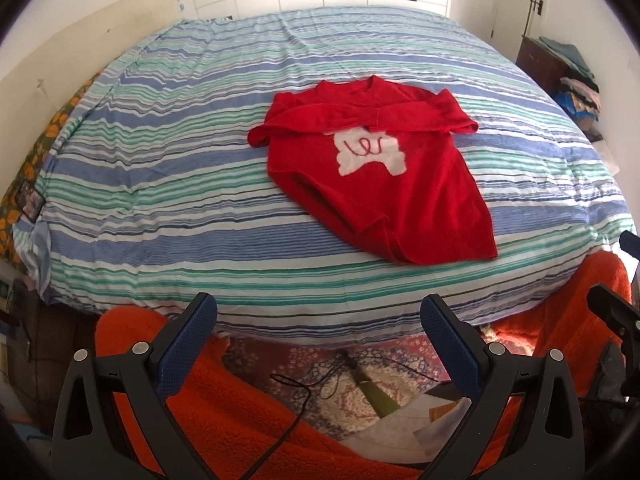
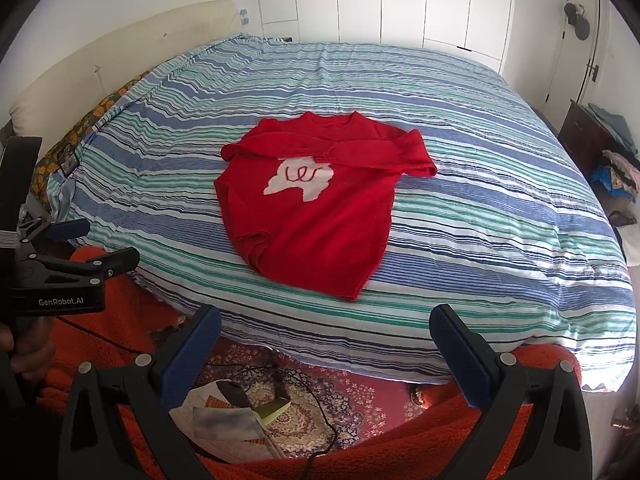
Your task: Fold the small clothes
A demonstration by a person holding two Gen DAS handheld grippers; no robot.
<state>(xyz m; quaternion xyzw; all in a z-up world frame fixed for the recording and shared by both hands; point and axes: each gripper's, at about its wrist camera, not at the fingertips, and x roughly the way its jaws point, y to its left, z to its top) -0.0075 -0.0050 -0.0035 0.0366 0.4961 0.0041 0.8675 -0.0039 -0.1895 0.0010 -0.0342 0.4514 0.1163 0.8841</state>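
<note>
Only writing I can actually read is "GenRobot.AI" in white on the black body of my left gripper (image 2: 80, 240), which pokes into the right wrist view from the side — the red squiggle stitched on the sweater's white patch (image 2: 298, 181) looks like loopy script, but I can't make letters out of it. Count-wise: two grippers, one garment. My left gripper (image 1: 316, 320) has its blue-padded fingers (image 1: 198, 322) spread wide apart with nothing between them, and my right gripper (image 2: 326, 330) is the same deal, fingers splayed and pinching nothing. Both hang off the near edge of the bed, over the patterned rug (image 2: 352, 396) and some orange fleece (image 1: 224, 412), well short of the clothing. The one thing to fold is a small red knit sweater (image 2: 308, 216), lying flat on the blue, green and white striped duvet (image 2: 480, 216) around the middle of the bed, neckline pointing away from me and hem toward me. Both sleeves are already crossed over the chest, just above the patch, with one cuff sticking out on each side. The hem corner on the left side is bunched and rumpled; the rest of the body lies fairly smooth. A black cable (image 1: 296, 408) trails across the rug, near some papers (image 2: 228, 420).
</note>
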